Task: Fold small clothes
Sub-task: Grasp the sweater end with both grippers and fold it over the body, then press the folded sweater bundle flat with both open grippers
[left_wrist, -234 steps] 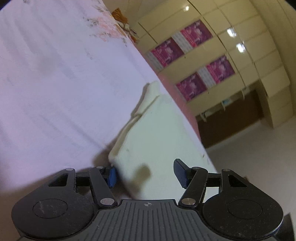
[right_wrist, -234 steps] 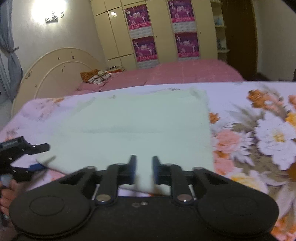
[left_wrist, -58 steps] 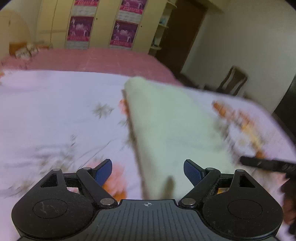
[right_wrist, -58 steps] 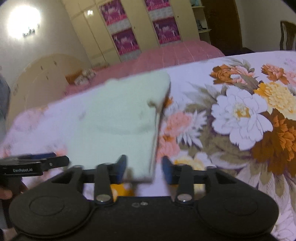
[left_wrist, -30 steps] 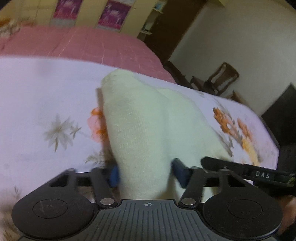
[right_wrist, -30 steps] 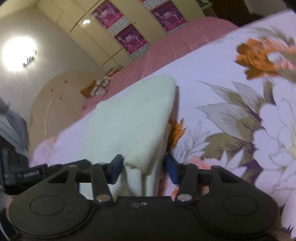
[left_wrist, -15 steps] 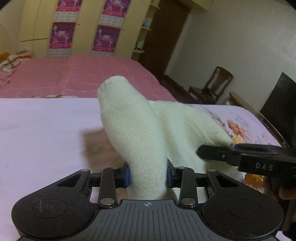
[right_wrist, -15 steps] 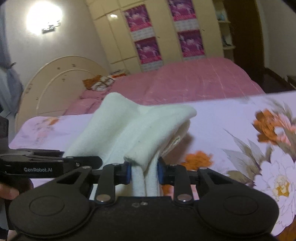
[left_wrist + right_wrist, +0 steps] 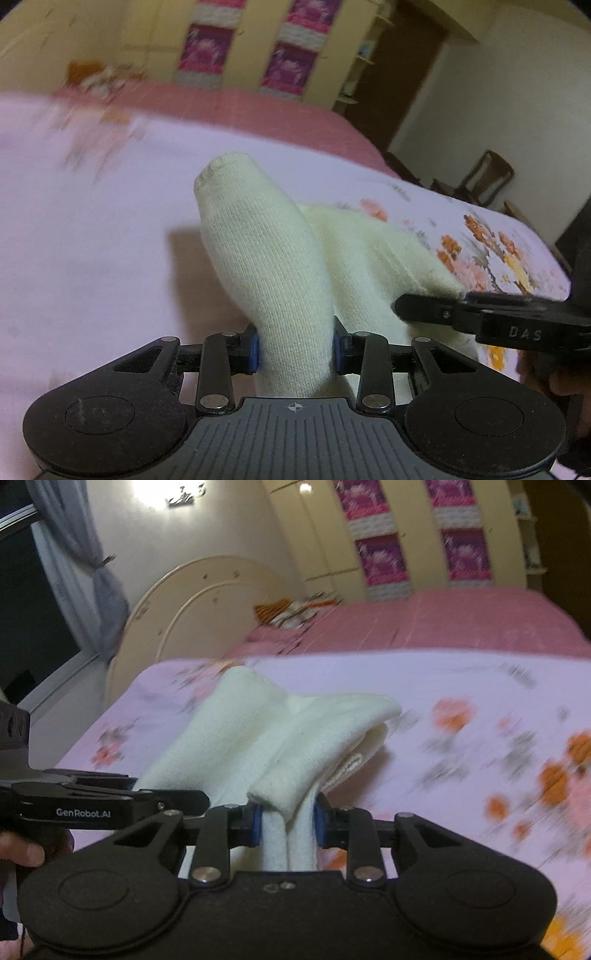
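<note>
Cream knit cloth: a soft, pale cream, fine-knit small garment (image 9: 280,280), folded into thick layers and bunched into rounded humps, lifted above the bed at its near end.
Where it is: over the floral bedsheet (image 9: 92,240), a pale lilac sheet printed with orange and pink flowers; the cloth's far end looks to trail down toward the sheet, contact there unclear.
Long axis: runs away from both cameras toward the far side of the bed; in the left wrist view a rounded, stitched tip points up and away; in the right wrist view the layered edge (image 9: 354,746) falls off to the right.
Left gripper (image 9: 295,349): black two-finger claw with blue pads (image 9: 253,349), narrowed and clamped on one hump of the cloth, pads pressed in on both sides.
Right gripper (image 9: 288,823): same black claw with blue pads (image 9: 256,823), narrowed and pinching a doubled fold of the cloth.
Side by side: each claw shows in the other's view, just beside the cloth; a hand (image 9: 22,853) grips the left one.
In the way: the cloth itself hides the sheet straight ahead of both claws.
Around: pink bedspread (image 9: 443,627) beyond the sheet; cream curved headboard (image 9: 192,602); cream wardrobe with magenta panels (image 9: 380,554); grey curtain (image 9: 81,554); wooden chair (image 9: 484,181).
</note>
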Demonstrator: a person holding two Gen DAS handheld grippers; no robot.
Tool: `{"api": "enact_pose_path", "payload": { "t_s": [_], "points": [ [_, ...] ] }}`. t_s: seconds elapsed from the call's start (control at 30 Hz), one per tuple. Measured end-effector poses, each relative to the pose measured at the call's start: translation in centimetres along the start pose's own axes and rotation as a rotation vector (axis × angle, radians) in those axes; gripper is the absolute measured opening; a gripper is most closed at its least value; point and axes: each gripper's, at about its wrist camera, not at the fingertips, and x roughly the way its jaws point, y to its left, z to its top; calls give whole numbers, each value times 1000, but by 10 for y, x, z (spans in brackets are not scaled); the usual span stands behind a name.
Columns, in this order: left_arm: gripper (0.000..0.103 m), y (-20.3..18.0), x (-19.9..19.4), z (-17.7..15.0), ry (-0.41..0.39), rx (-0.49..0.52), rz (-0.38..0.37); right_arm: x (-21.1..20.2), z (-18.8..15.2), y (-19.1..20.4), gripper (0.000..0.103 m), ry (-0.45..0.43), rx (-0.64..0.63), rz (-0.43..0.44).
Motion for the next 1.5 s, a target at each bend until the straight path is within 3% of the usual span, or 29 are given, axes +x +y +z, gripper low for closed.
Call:
{"api": "enact_pose_path", "payload": {
  "t_s": [0.07, 0.17, 0.3, 0.4, 0.5, 0.57, 0.6, 0.77, 0.9, 1.0, 1.1, 1.2, 1.27, 1.3, 1.4, 1.5],
  "points": [
    [39, 16, 3, -22, 28, -48, 8, 4, -14, 2, 26, 42, 17, 15],
    [51, 26, 3, -47, -6, -123, 6, 21, -26, -2, 28, 98, 43, -4],
    [65, 31, -6, -47, -84, -106, 56, 13, -24, -16, 44, 80, 103, 27],
    [65, 40, 0, -35, -109, -155, 42, 3, -16, -29, 49, 18, 131, 46],
    [65, 40, 18, -19, -94, -140, 69, 23, -3, -44, 44, 50, 178, 51],
    [65, 39, 24, -9, -99, -133, 97, 40, 5, -41, 31, 54, 147, 46],
    [65, 40, 29, -6, -95, -138, 114, 45, 7, -38, 18, 40, 112, 32],
    [71, 49, 35, -11, -102, -169, 126, 64, 12, -23, 15, 34, -54, 3],
    [78, 43, 29, -12, -106, -156, 174, 66, 9, -26, 15, 56, -80, -10],
    [78, 23, 11, -15, -135, -77, 228, 48, 14, -18, 33, 33, -95, -39],
    [78, 13, 4, -27, -114, -70, 237, 21, 8, -10, 48, 1, -125, -17],
    [79, 13, 5, -42, -92, -109, 237, 10, -8, -4, 45, 39, -123, -15],
    [83, 15, 5, -49, -86, -146, 238, 16, -21, -3, 44, 82, -144, -62],
    [83, 14, 4, -51, -87, -146, 247, 19, -26, -6, 45, 97, -129, -82],
    [83, 3, 0, -55, -82, -122, 278, 20, -26, -15, 63, 97, -9, -118],
    [83, -8, -9, -62, -76, -95, 284, 8, -26, -2, 62, 74, -9, -123]
  ]
}}
